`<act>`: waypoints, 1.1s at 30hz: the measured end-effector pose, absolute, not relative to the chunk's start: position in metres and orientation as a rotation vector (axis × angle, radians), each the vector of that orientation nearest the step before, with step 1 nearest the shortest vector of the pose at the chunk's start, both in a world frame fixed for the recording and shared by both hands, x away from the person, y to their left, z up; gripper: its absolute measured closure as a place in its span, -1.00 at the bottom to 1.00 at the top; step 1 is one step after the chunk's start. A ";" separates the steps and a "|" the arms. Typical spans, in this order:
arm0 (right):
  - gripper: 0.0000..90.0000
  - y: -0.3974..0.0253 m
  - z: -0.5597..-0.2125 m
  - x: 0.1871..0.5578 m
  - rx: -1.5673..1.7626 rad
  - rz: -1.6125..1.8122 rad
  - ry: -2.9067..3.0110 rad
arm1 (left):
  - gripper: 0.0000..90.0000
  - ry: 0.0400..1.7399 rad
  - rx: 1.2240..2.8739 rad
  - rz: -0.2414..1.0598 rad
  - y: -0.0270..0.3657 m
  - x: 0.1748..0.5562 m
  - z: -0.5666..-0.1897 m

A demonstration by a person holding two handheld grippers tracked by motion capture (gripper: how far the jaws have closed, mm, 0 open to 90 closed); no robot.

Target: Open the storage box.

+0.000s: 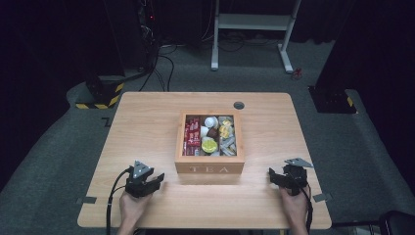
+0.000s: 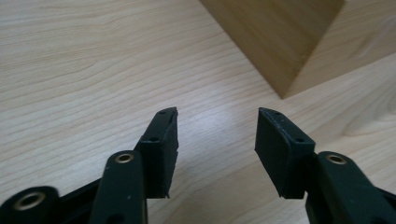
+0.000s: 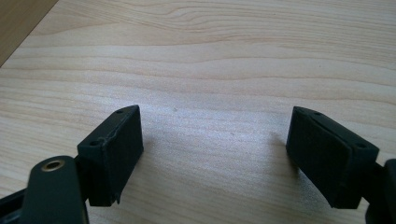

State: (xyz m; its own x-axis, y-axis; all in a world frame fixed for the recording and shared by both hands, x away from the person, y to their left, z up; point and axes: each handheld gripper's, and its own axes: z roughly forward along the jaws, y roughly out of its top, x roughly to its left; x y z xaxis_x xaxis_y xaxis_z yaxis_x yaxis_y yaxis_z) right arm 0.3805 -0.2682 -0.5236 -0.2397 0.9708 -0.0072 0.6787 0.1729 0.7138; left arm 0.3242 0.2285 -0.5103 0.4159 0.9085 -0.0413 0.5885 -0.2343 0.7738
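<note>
An open wooden box [image 1: 209,168] marked TEA stands in the middle of the table, with red packets, white and brown capsules and other sachets inside. My left gripper [image 1: 157,178] rests on the table to the box's front left, open, with nothing between its jaws [image 2: 217,123]. A corner of the box [image 2: 275,42] lies just ahead of it. To the front right of the box, my right gripper [image 1: 272,175] sits on the table, open wide and empty [image 3: 212,126]. An edge of the box [image 3: 18,18] shows at the upper left in the right gripper view.
The light wooden table [image 1: 147,122] has a round cable hole [image 1: 239,105] behind the box. Bare wood lies on both sides of the box. Beyond the table are a white desk frame [image 1: 249,29], cables and black stands on grey carpet.
</note>
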 end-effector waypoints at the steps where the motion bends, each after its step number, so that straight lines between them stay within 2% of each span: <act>1: -0.58 -0.268 -0.524 0.380 1.549 0.827 1.987 | 0.16 1.260 1.937 0.547 0.227 0.324 -0.510; 16: -0.57 -0.269 -0.524 0.380 1.549 0.826 1.984 | 0.42 1.114 2.013 0.478 0.190 0.323 -0.507; 33: -0.55 -0.268 -0.524 0.380 1.550 0.825 1.980 | 0.71 1.047 2.016 0.426 0.163 0.332 -0.504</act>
State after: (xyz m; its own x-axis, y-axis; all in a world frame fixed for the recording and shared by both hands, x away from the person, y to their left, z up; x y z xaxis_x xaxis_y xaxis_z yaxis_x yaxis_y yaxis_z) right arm 0.3799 -0.2685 -0.5235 -0.2353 0.9719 -0.0122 0.6758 0.1725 0.7166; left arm 0.3324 0.1634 -0.5038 0.5995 0.7977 -0.0649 0.5254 -0.3311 0.7838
